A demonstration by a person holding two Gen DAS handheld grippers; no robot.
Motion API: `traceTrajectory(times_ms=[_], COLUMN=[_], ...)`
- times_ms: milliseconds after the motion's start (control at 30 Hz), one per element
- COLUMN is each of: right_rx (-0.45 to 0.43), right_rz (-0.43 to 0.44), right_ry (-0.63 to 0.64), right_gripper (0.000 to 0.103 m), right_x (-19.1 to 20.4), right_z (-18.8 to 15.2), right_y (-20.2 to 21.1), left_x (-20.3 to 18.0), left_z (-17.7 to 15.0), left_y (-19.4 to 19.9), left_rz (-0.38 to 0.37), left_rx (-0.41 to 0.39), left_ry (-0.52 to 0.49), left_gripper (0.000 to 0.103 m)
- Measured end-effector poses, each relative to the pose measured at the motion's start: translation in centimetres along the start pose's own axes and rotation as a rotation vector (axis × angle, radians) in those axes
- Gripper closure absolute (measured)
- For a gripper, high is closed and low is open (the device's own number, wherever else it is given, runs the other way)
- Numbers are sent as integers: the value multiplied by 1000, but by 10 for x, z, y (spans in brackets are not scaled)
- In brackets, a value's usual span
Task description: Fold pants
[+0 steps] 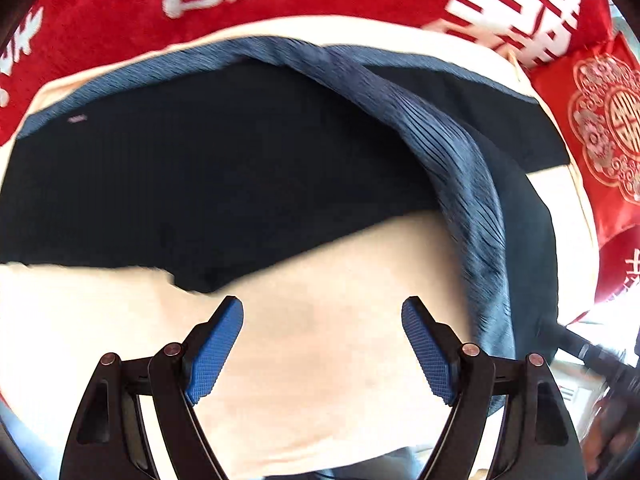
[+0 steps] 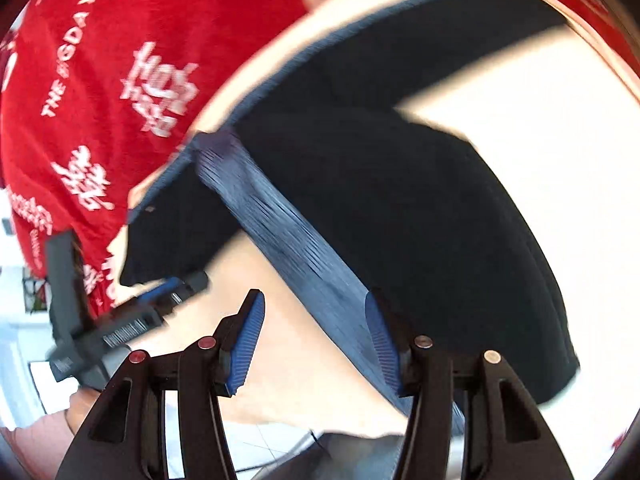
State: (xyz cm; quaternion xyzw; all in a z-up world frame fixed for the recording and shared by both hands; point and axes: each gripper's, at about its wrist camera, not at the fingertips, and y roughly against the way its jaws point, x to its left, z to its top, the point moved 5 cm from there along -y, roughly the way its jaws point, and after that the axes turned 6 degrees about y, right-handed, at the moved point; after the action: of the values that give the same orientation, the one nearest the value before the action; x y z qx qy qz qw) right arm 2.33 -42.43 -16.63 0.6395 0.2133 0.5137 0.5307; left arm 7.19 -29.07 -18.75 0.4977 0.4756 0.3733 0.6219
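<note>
Both tools hang released and empty, the left tool (image 1: pixel 322 344) over the cream surface (image 1: pixel 320 400) and the right tool (image 2: pixel 314 340) at the pants (image 1: pixel 200 168), which lie at twelve o'clock already doubled, with further folding probably left.

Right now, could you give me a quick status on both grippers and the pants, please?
Left gripper open, empty, over cream cloth. Right gripper open, gripping nothing, at the ribbed band. Pants partly folded, band flipped across. Nothing in the way.
</note>
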Motion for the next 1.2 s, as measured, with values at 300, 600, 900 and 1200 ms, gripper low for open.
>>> traceTrajectory(times_ms=[300,600,900,1200], right_rx=[-52,-61,-59,-71], right_rz=[-33,139,402,474], right_ry=[-198,-353,-412,-349], right_gripper=[47,47,83,94], right_x=[-68,-119,-134,-121], right_z=[-100,-148,-142,-107], right_y=[24,-7,-35,29], left_x=[-54,-63,-88,-103], left_z=[-11,-10,-10,-8], left_y=[-9,-29,-38,-28], left_rz=[-56,-103,-170,-324], left_rx=[1,25,50,114], left_ry=[-119,-114,-129,1], left_gripper=[21,21,21,81])
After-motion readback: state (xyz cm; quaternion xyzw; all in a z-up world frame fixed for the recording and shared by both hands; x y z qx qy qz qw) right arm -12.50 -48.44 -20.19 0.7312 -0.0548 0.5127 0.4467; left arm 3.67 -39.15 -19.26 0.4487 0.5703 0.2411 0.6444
